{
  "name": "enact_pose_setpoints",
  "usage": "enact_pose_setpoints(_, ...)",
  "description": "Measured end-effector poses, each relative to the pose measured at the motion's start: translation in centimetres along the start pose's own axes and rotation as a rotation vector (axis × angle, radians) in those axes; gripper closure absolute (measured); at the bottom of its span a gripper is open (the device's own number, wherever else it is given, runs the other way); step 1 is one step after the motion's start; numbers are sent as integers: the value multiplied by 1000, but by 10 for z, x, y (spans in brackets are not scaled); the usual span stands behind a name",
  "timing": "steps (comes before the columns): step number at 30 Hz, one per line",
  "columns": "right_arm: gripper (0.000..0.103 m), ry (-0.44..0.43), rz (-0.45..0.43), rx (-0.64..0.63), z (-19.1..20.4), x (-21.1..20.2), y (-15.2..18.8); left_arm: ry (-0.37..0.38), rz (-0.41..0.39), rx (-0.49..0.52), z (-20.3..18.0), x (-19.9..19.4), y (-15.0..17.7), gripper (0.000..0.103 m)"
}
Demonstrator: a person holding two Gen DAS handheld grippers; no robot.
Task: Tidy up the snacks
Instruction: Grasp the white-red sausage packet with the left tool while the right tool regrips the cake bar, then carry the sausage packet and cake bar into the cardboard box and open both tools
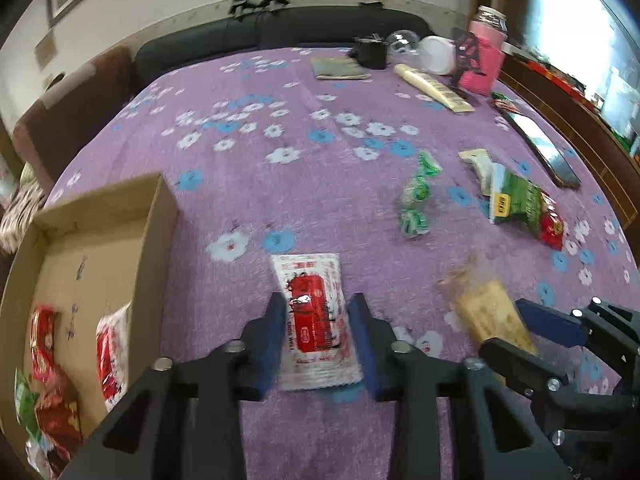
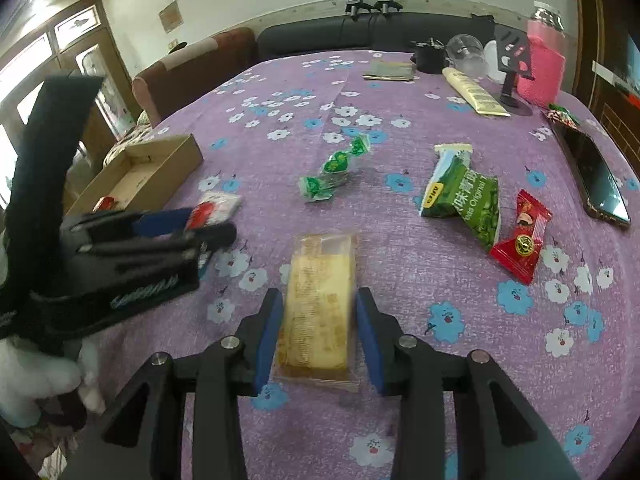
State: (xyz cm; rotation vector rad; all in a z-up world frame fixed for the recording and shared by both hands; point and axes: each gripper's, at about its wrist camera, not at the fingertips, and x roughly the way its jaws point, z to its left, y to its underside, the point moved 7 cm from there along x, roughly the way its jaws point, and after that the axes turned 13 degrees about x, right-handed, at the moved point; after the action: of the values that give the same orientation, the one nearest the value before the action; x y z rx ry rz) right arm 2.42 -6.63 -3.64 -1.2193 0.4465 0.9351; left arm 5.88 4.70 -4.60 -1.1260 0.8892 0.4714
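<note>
Partly done, by the look of it: from the left wrist view, the cardboard box (image 1: 92, 248) already holds several red, white and green snack packets along its near side. To the right of the box, the left gripper (image 1: 318, 334) has its blue pads on either side of a white sachet with a red label (image 1: 314, 320); whether they are actually pinching it or only bracketing it cannot be told. Farther right of the box lie three green-wrapped candies (image 1: 416, 196) and a green bag (image 1: 520, 204), loose on the purple flowered cloth (image 1: 280, 120).

From the right wrist view, the box (image 2: 160, 168) sits far to the left. Well right of it, the right gripper (image 2: 318, 334) straddles a clear-wrapped yellow cake bar (image 2: 320, 304), pads close to its long sides; contact is unclear. The bar is pale yellow with browner edges and lies lengthwise. Beyond it, right of the box, the green candies (image 2: 334, 172), the green bag (image 2: 468, 196) and a red packet (image 2: 522, 236) await sorting. So five items appear left outside the box.
</note>
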Motion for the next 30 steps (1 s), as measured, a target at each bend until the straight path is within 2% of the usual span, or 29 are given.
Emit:
enact_pose_setpoints(3,73,-5,-3,4,-1,-1,1,27,-3,16,-4,-5,5,74)
enact_pose_setpoints(5,86,-18,-18,26,-4,-5,-1,60,-18,7,-6,-14,10,74)
enact_pose_setpoints(6,89,-25,-29,37,-6,-7,-3,69,-28,2,-6,-20,11,74)
enact_pose_setpoints(7,98,-35,-37,49,-7,-10,-5,83,-43,-8,-6,-27,13,74)
enact_pose_setpoints(8,103,-39,-38,56,-8,-10,-6,91,-55,-17,-5,-33,14,74)
enact_pose_setpoints(12,102,-67,-27,60,-7,-8,-5,139,-115,-70,7,-64,22,74)
enact_pose_setpoints(13,97,-87,-30,60,-5,-9,-6,143,-125,-79,9,-70,24,74)
enact_pose_setpoints(14,77,-88,-27,56,-3,-8,-5,150,-140,-95,13,-77,27,74)
enact_pose_setpoints(16,52,-60,-10,39,0,-4,-4,167,-166,-131,23,-91,35,74)
enact_pose_setpoints(20,54,15,8,-3,7,3,-2,161,-196,-180,44,-111,51,74)
enact_pose_setpoints(21,57,61,2,-34,11,4,-1,156,-204,-192,50,-115,55,74)
enact_pose_setpoints(22,67,102,1,-55,13,6,0,147,-213,-210,58,-120,60,74)
enact_pose_setpoints(24,71,155,-4,-89,18,7,2,139,-224,-239,72,-127,69,74)
enact_pose_setpoints(30,71,128,14,-37,24,4,7,91,-248,-318,121,-148,103,74)
